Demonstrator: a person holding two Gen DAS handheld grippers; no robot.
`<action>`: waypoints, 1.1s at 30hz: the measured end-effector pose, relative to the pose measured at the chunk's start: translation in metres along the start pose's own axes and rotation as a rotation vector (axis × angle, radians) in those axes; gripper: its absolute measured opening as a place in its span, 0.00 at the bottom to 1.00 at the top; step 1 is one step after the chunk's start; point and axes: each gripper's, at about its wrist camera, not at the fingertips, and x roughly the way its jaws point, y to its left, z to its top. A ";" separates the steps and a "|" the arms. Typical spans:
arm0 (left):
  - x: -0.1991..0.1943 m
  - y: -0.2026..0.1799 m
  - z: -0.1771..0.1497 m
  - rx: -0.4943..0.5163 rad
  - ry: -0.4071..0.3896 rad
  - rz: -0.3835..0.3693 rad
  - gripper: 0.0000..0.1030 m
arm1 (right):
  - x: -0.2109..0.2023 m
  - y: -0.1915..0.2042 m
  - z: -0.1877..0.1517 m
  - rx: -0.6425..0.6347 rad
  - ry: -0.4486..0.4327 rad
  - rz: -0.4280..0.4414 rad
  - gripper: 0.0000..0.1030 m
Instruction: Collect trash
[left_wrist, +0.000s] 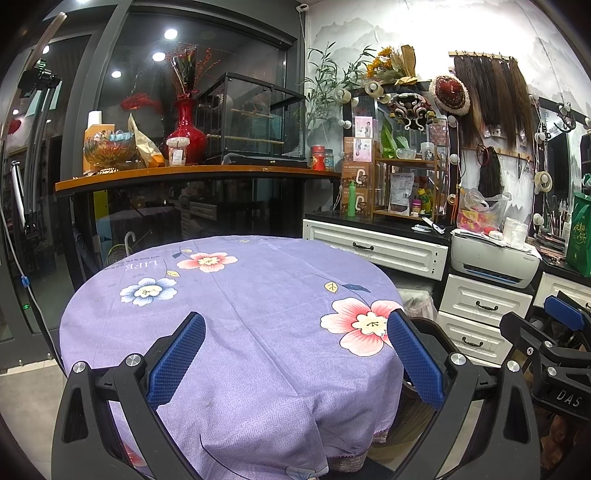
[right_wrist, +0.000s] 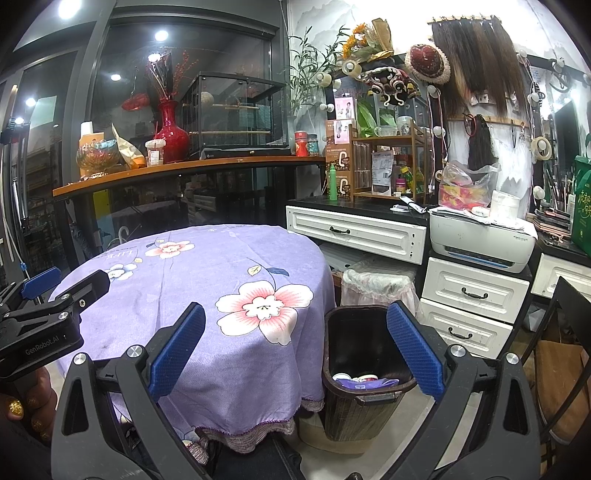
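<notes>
Looking along the left gripper (left_wrist: 295, 354), the left wrist view shows its two blue-padded fingers (left_wrist: 177, 363) spread wide apart with nothing between them, held above the near part of a round table (left_wrist: 236, 295). A purple tablecloth printed with pink and blue flowers covers the tabletop, and its surface is bare of loose items. At the right edge of this view the right gripper (left_wrist: 554, 332) shows from the side, off the table's right rim, and its blue pads seem parted too. Beyond the table stand a white drawer unit (left_wrist: 476, 317) and a white printer (left_wrist: 495, 260) on top of it. On the wooden shelf (left_wrist: 192, 173) behind the table sits a red vase (left_wrist: 188, 133), with a glass-fronted cage to its right.

From the right wrist view, the right gripper (right_wrist: 295, 350) also has its blue fingers (right_wrist: 415, 350) wide apart and empty. Between and beyond them stands a dark trash bin (right_wrist: 364, 373) on the floor, just beside the table's right edge, near the hanging hem of the cloth. Inside the bin lies the trash (right_wrist: 364, 380): white cup-like pieces and a purple wrapper, low in the bin. The left gripper (right_wrist: 55, 295) appears at the left edge, over the table's left side, held by a hand (right_wrist: 26, 402) with glittery gold nails. A dark chair frame (right_wrist: 561, 350) stands at the far right.
</notes>
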 end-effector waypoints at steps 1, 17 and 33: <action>-0.001 0.000 0.000 0.000 0.000 -0.001 0.95 | 0.000 0.001 -0.002 0.000 0.000 0.000 0.94; 0.000 0.000 -0.001 -0.003 0.003 -0.002 0.95 | 0.000 0.001 -0.001 0.000 0.001 0.000 0.94; 0.000 0.001 -0.001 -0.001 0.004 -0.004 0.95 | 0.000 0.000 0.001 0.001 0.002 0.001 0.94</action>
